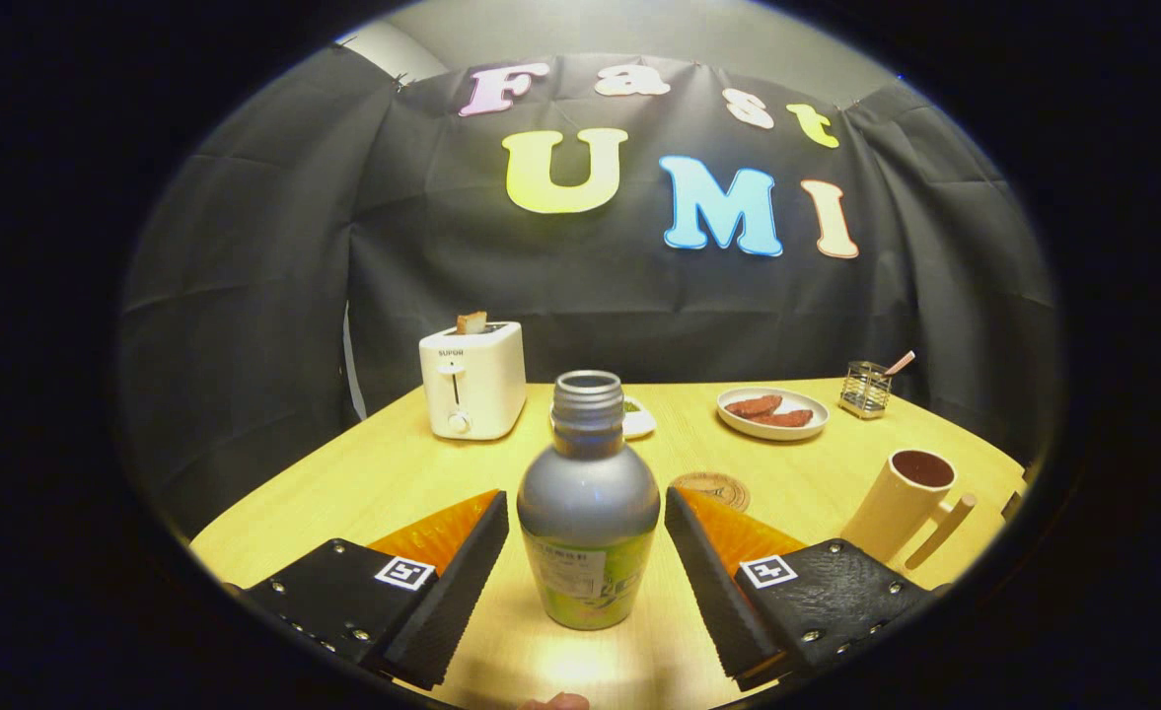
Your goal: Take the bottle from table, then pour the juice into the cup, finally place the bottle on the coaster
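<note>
The claw [587, 552] stands wide open with nothing in its grip. The bottle [588, 503], uncapped and upright on the table [343, 483], sits between the two fingers, a gap on either side. Just beyond the right finger lies the coaster [713, 487]; farther right of that finger stands the cup [904, 503].

Counts on the table [383, 473]: one bottle [588, 503], cap off, standing between the spread fingers of the one gripper [587, 518], neither finger touching it. One cup [902, 503]. One coaster [713, 488]. One toaster [472, 380] with one slice of bread [471, 321]. Two plates: one large [772, 412], one small [636, 418]. One wire holder [865, 389].
</note>
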`<state>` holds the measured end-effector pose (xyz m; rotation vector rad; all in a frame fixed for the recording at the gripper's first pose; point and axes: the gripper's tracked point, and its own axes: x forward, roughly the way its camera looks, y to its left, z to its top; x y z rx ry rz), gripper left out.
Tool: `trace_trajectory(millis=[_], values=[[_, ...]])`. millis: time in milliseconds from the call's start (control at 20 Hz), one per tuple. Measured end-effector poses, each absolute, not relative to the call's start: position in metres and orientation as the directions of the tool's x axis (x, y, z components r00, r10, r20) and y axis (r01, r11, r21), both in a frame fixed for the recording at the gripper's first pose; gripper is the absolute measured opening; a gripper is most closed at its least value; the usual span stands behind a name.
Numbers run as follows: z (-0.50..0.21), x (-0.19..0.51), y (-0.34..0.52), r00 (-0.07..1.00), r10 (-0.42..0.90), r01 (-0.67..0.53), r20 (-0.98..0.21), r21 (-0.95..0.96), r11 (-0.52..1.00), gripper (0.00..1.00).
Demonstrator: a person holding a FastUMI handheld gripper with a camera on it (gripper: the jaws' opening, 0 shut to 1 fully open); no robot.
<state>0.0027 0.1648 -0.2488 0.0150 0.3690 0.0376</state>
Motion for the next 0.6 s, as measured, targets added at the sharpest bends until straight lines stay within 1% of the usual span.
trace_trajectory(millis=[600], values=[[-0.297, -0.001, 0.169, 0.882, 0.029, -0.013, -0.470, 0.038, 0.999, 0.98]])
